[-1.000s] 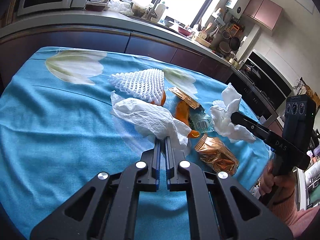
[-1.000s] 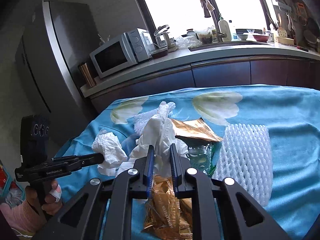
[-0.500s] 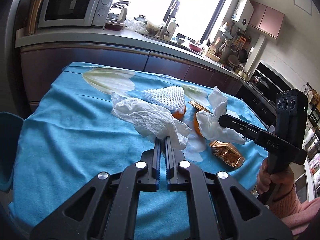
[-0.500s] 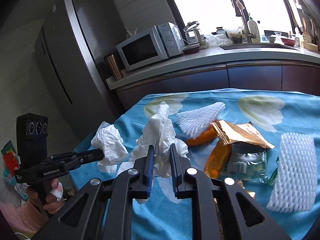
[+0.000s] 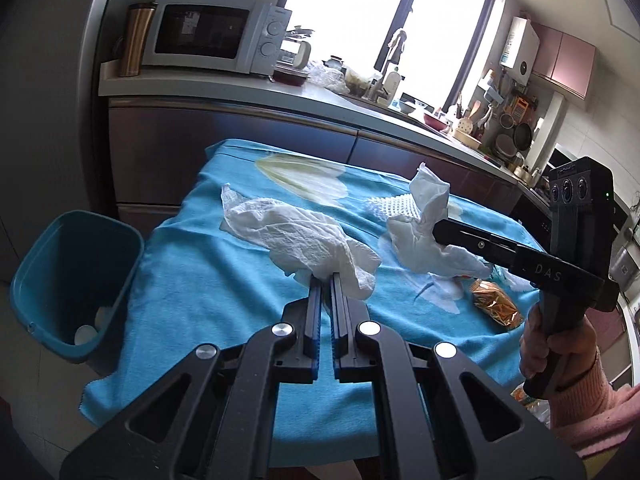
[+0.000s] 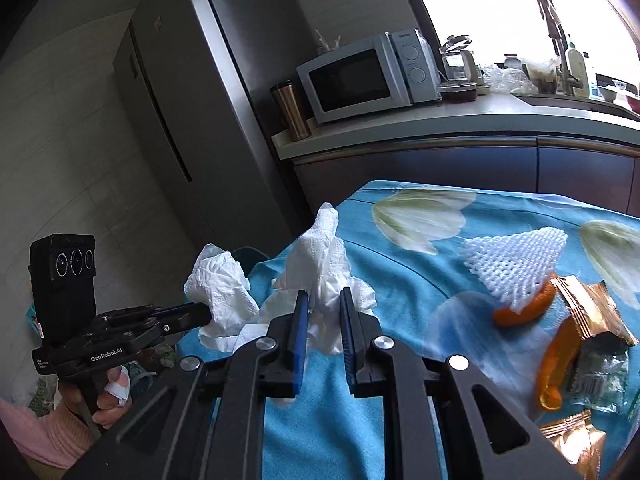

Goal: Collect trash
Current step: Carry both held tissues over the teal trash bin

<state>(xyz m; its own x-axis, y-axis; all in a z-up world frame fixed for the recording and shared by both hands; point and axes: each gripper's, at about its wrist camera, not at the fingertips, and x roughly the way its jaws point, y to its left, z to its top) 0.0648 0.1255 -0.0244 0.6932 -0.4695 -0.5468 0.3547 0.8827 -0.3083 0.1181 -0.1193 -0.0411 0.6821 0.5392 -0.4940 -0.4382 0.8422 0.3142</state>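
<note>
- Kitchen setting: a tabletop (image 5: 192,280) under a blue flowered cloth, with a teal bin (image 5: 72,280) on the floor at its left end.
- Left claw (image 5: 326,280) is clamped tight on a crumpled tissue (image 5: 296,240), held above the cloth, likely for carrying toward that bin.
- Right claw (image 6: 324,300) pinches a second tissue (image 6: 324,264) between its blue pads, jaws only partly closed around the wad, also lifted off the cloth.
- Waiting on the cloth: white foam net (image 6: 516,264), orange peel (image 6: 524,312), gold wrappers (image 6: 588,312).
- Behind, a microwave (image 5: 212,38) sits on the counter.
</note>
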